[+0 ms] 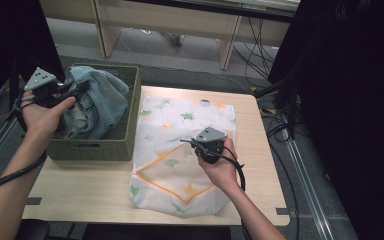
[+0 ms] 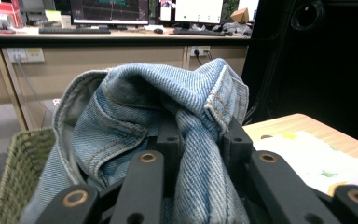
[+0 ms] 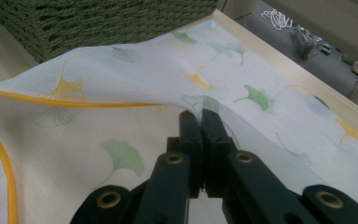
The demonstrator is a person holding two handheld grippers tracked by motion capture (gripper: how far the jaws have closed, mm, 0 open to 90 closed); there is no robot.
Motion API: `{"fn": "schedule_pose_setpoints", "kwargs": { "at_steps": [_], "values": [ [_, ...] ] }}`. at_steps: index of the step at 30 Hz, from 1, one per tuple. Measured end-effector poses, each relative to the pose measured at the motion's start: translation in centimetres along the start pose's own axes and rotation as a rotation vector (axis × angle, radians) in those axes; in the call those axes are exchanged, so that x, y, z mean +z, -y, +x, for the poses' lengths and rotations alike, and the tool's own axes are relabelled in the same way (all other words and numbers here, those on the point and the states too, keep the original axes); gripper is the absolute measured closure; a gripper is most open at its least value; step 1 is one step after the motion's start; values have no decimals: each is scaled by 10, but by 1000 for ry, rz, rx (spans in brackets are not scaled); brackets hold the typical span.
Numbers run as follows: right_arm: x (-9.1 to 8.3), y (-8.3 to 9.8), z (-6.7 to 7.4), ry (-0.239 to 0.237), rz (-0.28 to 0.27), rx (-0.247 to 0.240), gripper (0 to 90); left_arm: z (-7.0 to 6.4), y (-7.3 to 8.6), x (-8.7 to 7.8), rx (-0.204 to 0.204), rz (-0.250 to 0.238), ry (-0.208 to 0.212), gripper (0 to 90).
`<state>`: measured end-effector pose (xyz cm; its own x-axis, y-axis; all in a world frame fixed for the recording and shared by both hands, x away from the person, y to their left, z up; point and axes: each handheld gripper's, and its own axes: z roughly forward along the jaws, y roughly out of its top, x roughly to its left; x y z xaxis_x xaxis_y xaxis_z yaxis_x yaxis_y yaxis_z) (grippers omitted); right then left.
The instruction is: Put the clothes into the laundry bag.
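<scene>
A faded blue denim garment (image 1: pixel 96 102) bulges out of the green woven basket (image 1: pixel 125 132) at the table's left. My left gripper (image 1: pixel 75 90) is shut on a bunched fold of the denim garment (image 2: pixel 200 154), which rises between its two black jaws, above the basket's rim. A white mesh bag (image 1: pixel 175 150) printed with green and yellow leaves and edged in orange lies on the wooden table (image 1: pixel 80 190). My right gripper (image 1: pixel 190 141) pinches the upper layer of the mesh bag (image 3: pixel 121 93) by the orange-trimmed opening and lifts it into a tent.
The basket wall (image 3: pixel 98 23) stands close to the left of the bag. Bare tabletop lies in front of the basket and along the right edge. Cables (image 1: pixel 260 45) trail on the floor beyond the table, with desk legs behind.
</scene>
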<state>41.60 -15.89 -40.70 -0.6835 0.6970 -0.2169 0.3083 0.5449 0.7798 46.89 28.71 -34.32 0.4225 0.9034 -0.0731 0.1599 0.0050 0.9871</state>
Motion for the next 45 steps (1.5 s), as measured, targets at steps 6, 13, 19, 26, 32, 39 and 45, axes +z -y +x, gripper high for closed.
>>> {"fn": "schedule_pose_setpoints", "kwargs": {
  "at_steps": [6,13,19,26,32,39,45],
  "values": [
    [1,1,-2,-2,3,-6,899,0,-7,-10,52,-42,2,736],
    [1,1,-2,-1,-1,-2,900,-8,-14,-24,53,-81,14,736],
    [0,0,-2,1,-4,2,900,-16,-21,-35,57,-109,31,736],
    [0,0,-3,3,-7,-3,900,-29,-30,-55,60,-150,69,737],
    [-1,-1,-3,2,-11,2,899,-38,-38,-67,75,-181,95,737],
    [-1,-1,-3,5,-13,11,900,-46,-47,-79,80,-224,120,738],
    [-2,-1,-4,6,-16,6,900,-55,-60,-92,101,-278,155,738]
  ]
}}
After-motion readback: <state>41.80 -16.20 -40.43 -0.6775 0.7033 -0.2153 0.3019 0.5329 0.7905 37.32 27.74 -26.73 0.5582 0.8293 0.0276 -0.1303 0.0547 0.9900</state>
